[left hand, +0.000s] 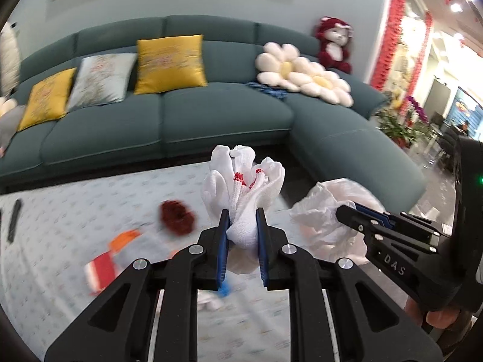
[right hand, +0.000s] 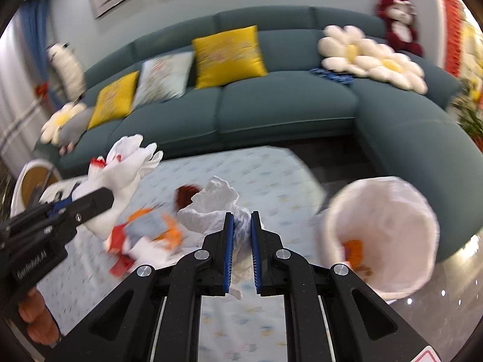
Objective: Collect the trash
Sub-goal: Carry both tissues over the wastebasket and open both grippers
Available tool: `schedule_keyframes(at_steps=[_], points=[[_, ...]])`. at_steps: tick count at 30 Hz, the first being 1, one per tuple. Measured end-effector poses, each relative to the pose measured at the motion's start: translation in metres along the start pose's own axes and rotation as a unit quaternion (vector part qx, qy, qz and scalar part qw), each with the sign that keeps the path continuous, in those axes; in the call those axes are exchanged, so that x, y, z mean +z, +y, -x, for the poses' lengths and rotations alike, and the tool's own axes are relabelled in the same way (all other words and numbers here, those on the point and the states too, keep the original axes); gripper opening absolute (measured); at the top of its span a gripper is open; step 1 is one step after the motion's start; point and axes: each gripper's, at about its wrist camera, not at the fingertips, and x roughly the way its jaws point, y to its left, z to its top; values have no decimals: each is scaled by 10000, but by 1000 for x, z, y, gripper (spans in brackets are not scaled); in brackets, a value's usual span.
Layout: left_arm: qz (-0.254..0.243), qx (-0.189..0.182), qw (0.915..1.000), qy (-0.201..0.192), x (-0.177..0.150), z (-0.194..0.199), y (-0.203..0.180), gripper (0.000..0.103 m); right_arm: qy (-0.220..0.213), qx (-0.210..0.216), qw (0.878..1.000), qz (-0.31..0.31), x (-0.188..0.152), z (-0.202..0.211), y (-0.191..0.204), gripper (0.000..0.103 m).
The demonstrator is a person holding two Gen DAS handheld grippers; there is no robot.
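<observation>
My left gripper (left hand: 243, 221) is shut on a white knit glove with red trim (left hand: 246, 184) and holds it above the table; the glove also shows in the right wrist view (right hand: 120, 163). My right gripper (right hand: 241, 224) is shut on a crumpled white tissue (right hand: 211, 205), lifted off the table; it also shows in the left wrist view (left hand: 326, 211). A white-lined trash bin (right hand: 383, 235) stands at the right, with an orange scrap inside. Orange, red and grey wrappers (right hand: 145, 232) and a dark red scrap (left hand: 176, 217) lie on the table.
The table has a pale patterned cloth (left hand: 90, 199). A teal corner sofa (left hand: 169, 120) with yellow and grey cushions, flower pillows and a red plush toy runs behind it. A dark remote (left hand: 14, 220) lies at the table's left. A round stool (right hand: 30, 181) stands left.
</observation>
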Motion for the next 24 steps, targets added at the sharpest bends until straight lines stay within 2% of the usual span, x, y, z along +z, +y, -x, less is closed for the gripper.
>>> schedule_keyframes(at_steps=[5, 11, 16, 24], points=[[-273, -310, 9991, 44, 11, -29, -56, 16, -140, -488, 9983, -293, 9, 9, -57, 10], [-489, -673, 9964, 136, 13, -58, -107, 16, -158, -923, 9935, -644, 3, 11, -113, 10], [-727, -893, 9929, 302, 11, -87, -144, 17, -30, -1177, 9891, -883, -8, 3, -151, 10], [-772, -1284, 9861, 720, 4, -128, -184, 17, 193, -1371, 9837, -1143, -23, -13, -194, 10]])
